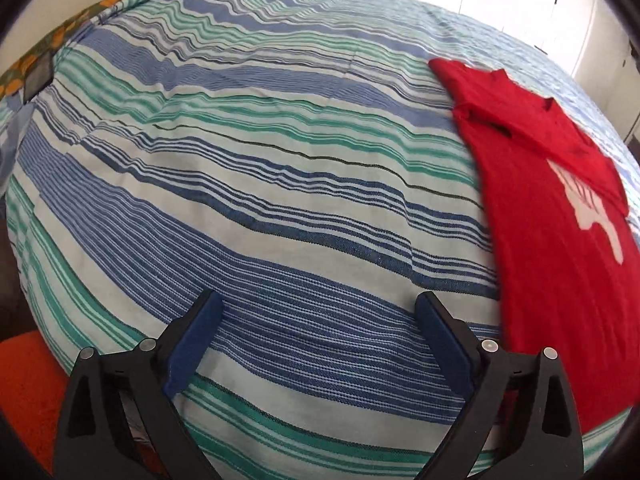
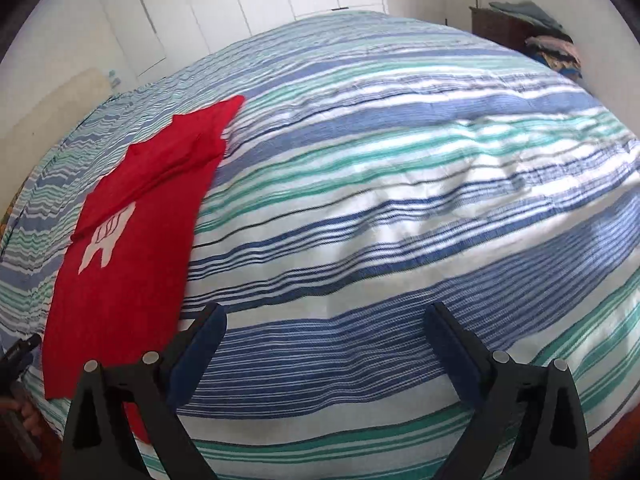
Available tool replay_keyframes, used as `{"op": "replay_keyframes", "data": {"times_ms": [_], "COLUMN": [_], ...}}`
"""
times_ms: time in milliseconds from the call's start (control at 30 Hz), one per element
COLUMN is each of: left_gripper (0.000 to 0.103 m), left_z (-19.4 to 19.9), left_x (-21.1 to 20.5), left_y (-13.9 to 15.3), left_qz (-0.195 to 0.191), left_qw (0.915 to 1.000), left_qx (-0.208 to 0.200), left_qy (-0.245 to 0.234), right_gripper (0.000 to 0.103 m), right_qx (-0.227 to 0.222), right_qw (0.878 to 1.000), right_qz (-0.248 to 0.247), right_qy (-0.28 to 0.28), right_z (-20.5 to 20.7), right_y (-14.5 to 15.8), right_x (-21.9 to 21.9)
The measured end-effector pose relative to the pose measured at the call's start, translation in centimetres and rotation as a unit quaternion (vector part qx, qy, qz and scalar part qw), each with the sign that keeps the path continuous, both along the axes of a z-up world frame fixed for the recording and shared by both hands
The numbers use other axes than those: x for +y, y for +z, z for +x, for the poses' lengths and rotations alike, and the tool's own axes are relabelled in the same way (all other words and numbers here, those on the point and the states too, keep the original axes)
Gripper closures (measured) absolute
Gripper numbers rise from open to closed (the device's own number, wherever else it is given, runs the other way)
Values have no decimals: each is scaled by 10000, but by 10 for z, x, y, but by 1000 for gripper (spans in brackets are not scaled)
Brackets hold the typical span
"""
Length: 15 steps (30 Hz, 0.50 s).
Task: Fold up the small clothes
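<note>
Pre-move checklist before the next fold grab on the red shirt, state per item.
1. left gripper open, nothing between the jaws: ok.
2. right gripper open, nothing between the jaws: ok.
3. red shirt flat on the striped bedspread: ok.
4. One side and sleeve already folded over the print: ok.
5. Either gripper over the shirt: not ok, both are over bare bedspread beside it.
6. Near hem fully in view: cannot tell.

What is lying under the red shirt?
The red shirt lies flat on the striped bedspread, a sleeve folded over its front. Anything else beneath it is covered.
</note>
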<state>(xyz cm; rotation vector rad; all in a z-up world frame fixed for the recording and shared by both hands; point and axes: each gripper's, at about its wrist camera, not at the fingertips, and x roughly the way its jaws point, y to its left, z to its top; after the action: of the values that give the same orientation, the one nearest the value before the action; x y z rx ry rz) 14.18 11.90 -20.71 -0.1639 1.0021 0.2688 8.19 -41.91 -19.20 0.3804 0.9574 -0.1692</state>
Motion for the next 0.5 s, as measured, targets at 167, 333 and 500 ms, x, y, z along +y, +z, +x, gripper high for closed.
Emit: {"op": "replay_keyframes", "data": {"times_ms": [167,333,500], "left_gripper": [1,1,0], "left_z": [-1,-3,-1], "left_x": [5,3,-3], "left_y": [-5,-6,-9], "left_qz": [-217,-148,41], "left_qw": [9997,9998,9998], "left_qx": [67,89,188], "left_qy": [71,26,-18], "right_gripper": [1,0,0], "right_qx": [-45,56,51], "right_qw": [9998,9984,9976], "right_qz": [-115,-493,-616], "right_qy": [164,270,297], "right_z": [-3,-1,0], "right_y": [-6,-11,-13], "right_x": [4,14,17]}}
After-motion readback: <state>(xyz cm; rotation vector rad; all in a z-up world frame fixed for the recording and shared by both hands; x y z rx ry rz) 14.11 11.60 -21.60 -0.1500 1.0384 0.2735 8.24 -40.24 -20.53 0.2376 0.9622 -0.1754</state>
